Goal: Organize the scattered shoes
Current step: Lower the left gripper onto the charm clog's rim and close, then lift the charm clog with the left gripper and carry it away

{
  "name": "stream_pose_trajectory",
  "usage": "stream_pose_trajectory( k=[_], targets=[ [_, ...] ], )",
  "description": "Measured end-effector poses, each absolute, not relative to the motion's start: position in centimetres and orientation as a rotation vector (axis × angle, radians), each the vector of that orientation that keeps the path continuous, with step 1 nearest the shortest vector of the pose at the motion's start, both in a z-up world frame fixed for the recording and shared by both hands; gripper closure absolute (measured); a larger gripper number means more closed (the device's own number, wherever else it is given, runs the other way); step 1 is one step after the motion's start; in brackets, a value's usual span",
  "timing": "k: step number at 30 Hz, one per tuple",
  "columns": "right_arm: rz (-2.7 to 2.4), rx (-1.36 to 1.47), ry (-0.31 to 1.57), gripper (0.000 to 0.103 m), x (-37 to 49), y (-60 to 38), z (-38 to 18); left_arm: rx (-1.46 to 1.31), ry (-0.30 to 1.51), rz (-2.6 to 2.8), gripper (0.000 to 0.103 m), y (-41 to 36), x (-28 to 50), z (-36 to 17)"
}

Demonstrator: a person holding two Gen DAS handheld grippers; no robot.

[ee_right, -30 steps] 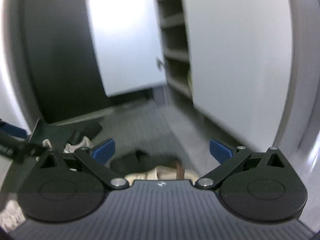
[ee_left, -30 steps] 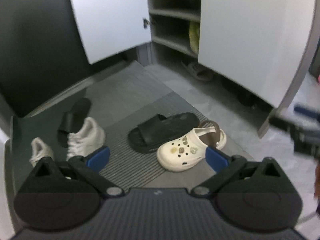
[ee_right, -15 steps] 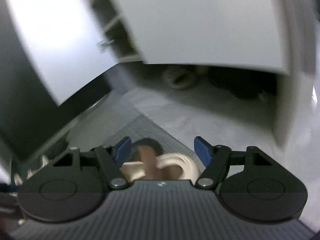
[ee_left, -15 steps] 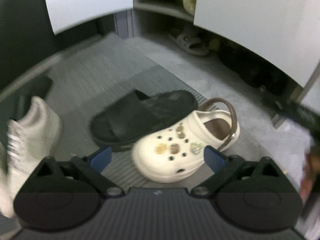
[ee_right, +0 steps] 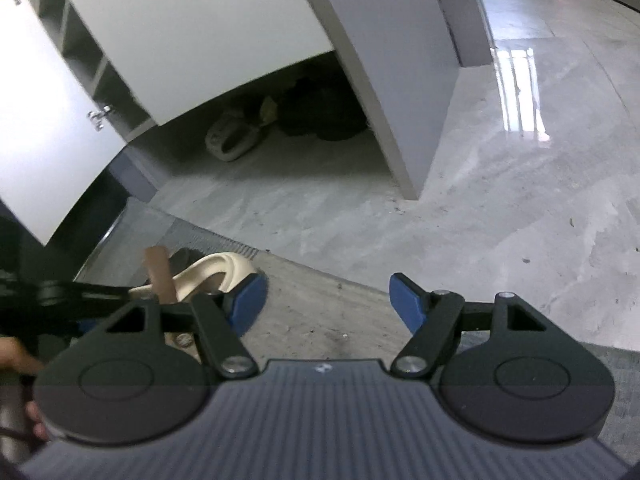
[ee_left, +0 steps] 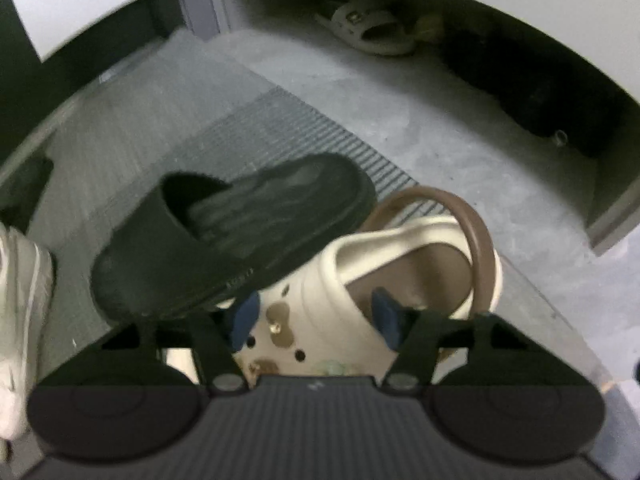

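A cream clog point(ee_left: 400, 248) with a brown heel strap point(ee_left: 476, 236) lies on the floor, and a black slide point(ee_left: 224, 236) overlaps its left side. My left gripper point(ee_left: 316, 318) is low over the clog. Its jaws are closing, with the charm-studded upper between the pads: one pad by the outer left side, the other in the foot opening. I see no firm squeeze. In the right wrist view the clog's heel point(ee_right: 216, 272) shows just left of my right gripper point(ee_right: 326, 304), which stands open over bare floor with nothing between its pads.
A white sneaker point(ee_left: 20, 312) lies at the left edge on the ribbed mat point(ee_left: 280, 120). The shoe cabinet's white door point(ee_right: 48, 128) hangs open. A beige sandal point(ee_left: 368, 28) and dark shoes point(ee_left: 540, 92) sit under the cabinet. Glossy floor point(ee_right: 520, 184) spreads right.
Both grippers have come down toward the floor. The left one has moved in over the cream clog and its jaws have narrowed around the upper. The right one has rolled and narrowed slightly.
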State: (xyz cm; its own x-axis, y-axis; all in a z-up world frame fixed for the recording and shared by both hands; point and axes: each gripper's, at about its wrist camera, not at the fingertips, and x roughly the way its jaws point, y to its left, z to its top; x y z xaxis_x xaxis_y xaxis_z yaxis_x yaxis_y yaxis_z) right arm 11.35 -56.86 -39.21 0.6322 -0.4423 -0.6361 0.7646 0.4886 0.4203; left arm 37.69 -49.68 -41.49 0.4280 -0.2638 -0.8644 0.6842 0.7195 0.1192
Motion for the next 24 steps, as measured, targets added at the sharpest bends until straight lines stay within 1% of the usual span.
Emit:
stream_pose_trajectory(
  k=[1,2,4,6,10,14,16,17,19,22,24],
  targets=[
    [-0.755,0.745,0.484,0.030,11.3,-56.7,-39.0,0.511,0.948,-0.627,0.057,-49.7,37.5,-41.4],
    [-0.740,0.746,0.484,0.030,11.1,-56.5,-38.8,0.521,0.937,-0.632,0.072,-49.7,37.3,-41.2],
    [-0.714,0.749,0.481,0.029,10.6,-55.9,-38.3,0.545,0.915,-0.636,0.082,-49.6,36.7,-40.5],
    [-0.700,0.750,0.470,0.029,9.9,-55.4,-37.6,0.544,0.931,-0.669,0.088,-49.1,36.2,-39.5],
    [-0.689,0.749,0.442,0.029,8.2,-54.4,-36.7,0.594,0.937,-0.750,0.090,-47.7,33.6,-37.6],
    [-0.694,0.774,0.404,0.029,5.6,-53.8,-35.7,0.684,0.908,-0.848,0.089,-45.3,29.2,-36.3],
    [-0.698,0.795,0.383,0.029,3.7,-53.6,-35.0,0.681,0.924,-0.888,0.090,-43.4,26.4,-35.5],
    [-0.696,0.812,0.380,0.029,2.8,-53.4,-34.6,0.667,0.939,-0.904,0.091,-42.5,25.1,-35.2],
    [-0.660,0.844,0.359,0.029,-0.8,-52.1,-33.6,0.665,0.933,-0.951,0.103,-40.9,22.2,-34.1],
    [-0.662,0.838,0.362,0.029,-5.5,-49.6,-33.3,0.719,0.823,-1.015,0.103,-39.3,18.2,-32.1],
    [-0.674,0.860,0.395,0.029,-8.1,-48.0,-34.0,0.753,0.819,-1.050,0.103,-38.7,16.4,-32.0]
  ],
)
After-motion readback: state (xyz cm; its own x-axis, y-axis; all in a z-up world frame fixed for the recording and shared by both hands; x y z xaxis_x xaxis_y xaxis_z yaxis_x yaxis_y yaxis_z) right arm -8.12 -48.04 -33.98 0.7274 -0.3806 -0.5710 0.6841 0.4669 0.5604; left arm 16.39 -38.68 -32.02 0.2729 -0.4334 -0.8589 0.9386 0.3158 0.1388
